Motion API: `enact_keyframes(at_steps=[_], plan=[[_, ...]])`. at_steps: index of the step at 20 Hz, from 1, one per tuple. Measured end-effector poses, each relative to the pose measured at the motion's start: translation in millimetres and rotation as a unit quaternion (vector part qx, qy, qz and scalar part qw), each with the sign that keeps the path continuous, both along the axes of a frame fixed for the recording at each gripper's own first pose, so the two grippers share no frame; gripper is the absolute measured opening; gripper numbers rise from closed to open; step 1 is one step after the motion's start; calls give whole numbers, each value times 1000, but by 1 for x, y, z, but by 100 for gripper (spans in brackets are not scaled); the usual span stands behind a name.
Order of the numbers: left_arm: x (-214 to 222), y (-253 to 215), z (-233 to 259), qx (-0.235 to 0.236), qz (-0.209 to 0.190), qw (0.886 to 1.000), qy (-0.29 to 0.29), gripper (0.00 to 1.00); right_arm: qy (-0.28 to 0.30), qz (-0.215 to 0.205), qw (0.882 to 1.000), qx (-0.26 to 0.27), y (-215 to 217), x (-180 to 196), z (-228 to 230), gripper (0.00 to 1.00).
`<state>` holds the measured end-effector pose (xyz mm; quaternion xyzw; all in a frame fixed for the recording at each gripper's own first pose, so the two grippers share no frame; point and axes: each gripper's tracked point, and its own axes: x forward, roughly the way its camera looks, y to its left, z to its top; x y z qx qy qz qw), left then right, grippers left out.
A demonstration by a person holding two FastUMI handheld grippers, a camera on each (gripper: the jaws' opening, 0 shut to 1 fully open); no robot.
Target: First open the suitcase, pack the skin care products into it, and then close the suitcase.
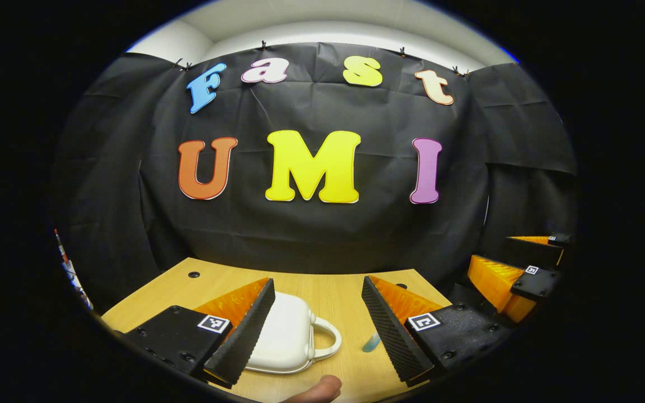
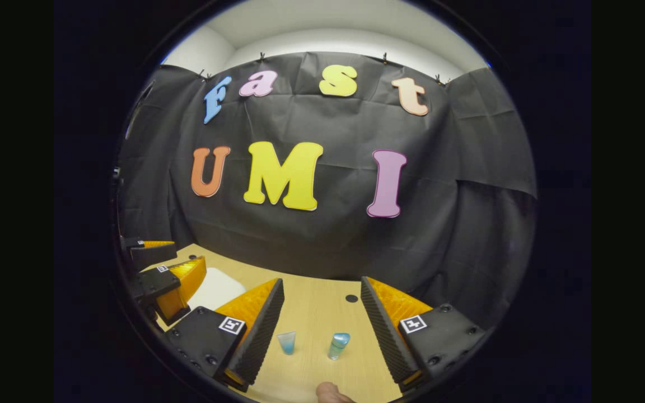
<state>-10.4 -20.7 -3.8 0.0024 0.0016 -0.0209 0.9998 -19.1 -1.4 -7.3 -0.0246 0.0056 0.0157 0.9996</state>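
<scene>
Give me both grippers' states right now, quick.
Left gripper: open, holding nothing, above the closed white suitcase.
Right gripper: open, holding nothing, above two small blue skin care tubes.

A tongs finger [image 1: 244,330] hides the suitcase's [image 1: 289,336] left part.

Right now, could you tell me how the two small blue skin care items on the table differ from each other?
In the right gripper view, the left tube is paler and see-through; the right tube is a fuller teal.

The left tube is broad at its top and narrows downward; the right tube has a rounded top and keeps a nearly even width.

The left tube stands close by the right gripper's left finger; the right tube sits nearer the middle of the gap.

Both are small, bluish, standing on the wooden table, ungripped.
</scene>
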Motion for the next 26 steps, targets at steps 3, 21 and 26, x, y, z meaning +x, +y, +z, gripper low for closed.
enact_keyframes(at_steps=[3,21,26], plan=[[0,-2,-2,5,-1,1000,2,100,-6,0,1000,7,-2,-1,4,82],[51,-27,-173,372,-33,928,10,97,-11,-130,991,13,-136,-9,-25,82],[72,-11,-219,507,-3,861,50,94,-17,-133,991,22,-163,-10,-25,82]])
